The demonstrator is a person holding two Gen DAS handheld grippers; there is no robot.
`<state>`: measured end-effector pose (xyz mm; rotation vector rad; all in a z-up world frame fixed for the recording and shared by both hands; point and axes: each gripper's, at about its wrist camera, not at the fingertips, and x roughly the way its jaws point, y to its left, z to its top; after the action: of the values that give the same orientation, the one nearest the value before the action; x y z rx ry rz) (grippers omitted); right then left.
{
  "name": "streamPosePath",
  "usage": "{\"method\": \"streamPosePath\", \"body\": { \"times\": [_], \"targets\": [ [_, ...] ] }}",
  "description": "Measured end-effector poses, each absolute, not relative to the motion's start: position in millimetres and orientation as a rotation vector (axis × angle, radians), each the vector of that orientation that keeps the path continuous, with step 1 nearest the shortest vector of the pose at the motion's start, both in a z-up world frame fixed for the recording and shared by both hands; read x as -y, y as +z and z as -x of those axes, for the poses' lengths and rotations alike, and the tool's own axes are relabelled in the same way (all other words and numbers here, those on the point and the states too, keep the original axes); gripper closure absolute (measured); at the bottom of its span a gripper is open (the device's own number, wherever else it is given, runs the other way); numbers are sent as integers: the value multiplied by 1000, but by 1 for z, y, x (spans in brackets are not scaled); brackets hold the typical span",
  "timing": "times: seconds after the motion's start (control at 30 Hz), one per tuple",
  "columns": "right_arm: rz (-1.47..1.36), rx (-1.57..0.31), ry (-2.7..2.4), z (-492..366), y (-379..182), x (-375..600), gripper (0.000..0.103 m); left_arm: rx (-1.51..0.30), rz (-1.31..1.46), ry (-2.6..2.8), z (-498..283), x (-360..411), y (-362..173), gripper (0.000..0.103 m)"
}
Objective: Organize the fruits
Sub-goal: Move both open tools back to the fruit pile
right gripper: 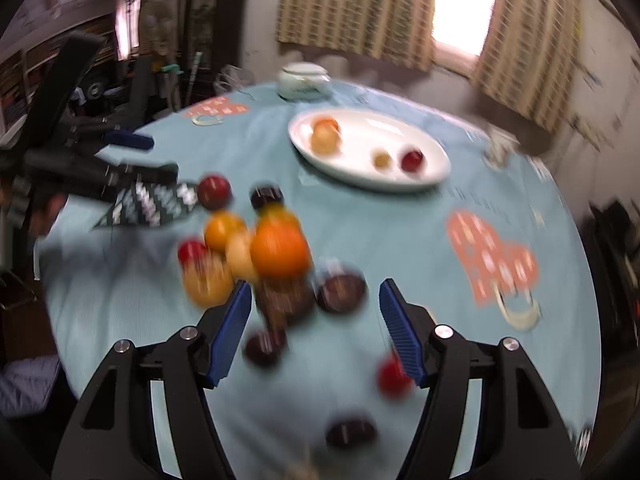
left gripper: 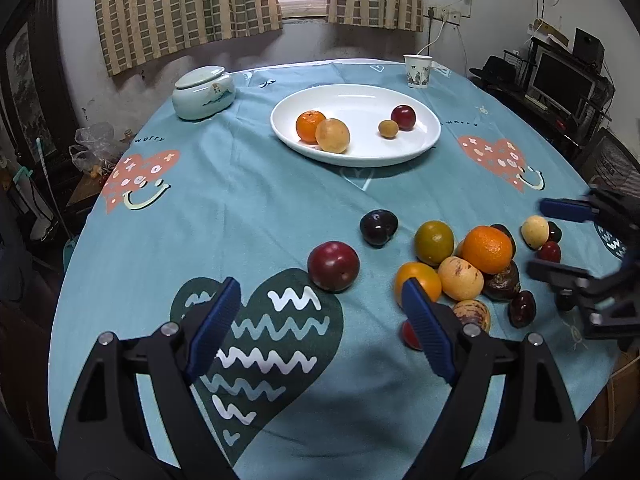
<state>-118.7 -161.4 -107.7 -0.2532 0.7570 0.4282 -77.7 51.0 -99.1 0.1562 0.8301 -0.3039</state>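
Observation:
A white oval plate (left gripper: 416, 138) at the table's far middle holds an orange (left gripper: 309, 125), a tan fruit (left gripper: 332, 135), a small tan fruit (left gripper: 388, 128) and a red plum (left gripper: 403, 117). A heap of fruit lies near right, with a big orange (left gripper: 488, 249) on top. A red plum (left gripper: 333, 266) and a dark plum (left gripper: 378, 227) lie apart to its left. My left gripper (left gripper: 320, 316) is open and empty, low over the cloth just before the red plum. My right gripper (right gripper: 314, 328) is open and empty over the heap's near side; its view is blurred. The plate (right gripper: 432, 168) shows there too.
A pale lidded ceramic jar (left gripper: 204, 93) stands at the far left and a paper cup (left gripper: 417, 71) at the far right. The round table has a blue patterned cloth (left gripper: 224, 208). Shelves and clutter stand beyond the table's edges.

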Motion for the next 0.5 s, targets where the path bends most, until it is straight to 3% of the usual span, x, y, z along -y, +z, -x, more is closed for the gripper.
{"method": "streamPosePath", "body": {
  "times": [0.17,0.5],
  "targets": [
    [265,-819,431,78,-126,134,36,-839,-158,-315,77,-54,-103,16],
    [218,-808,266,75,-122,190,32,-866,-149,-355,72,-47,-117,16]
  ]
}}
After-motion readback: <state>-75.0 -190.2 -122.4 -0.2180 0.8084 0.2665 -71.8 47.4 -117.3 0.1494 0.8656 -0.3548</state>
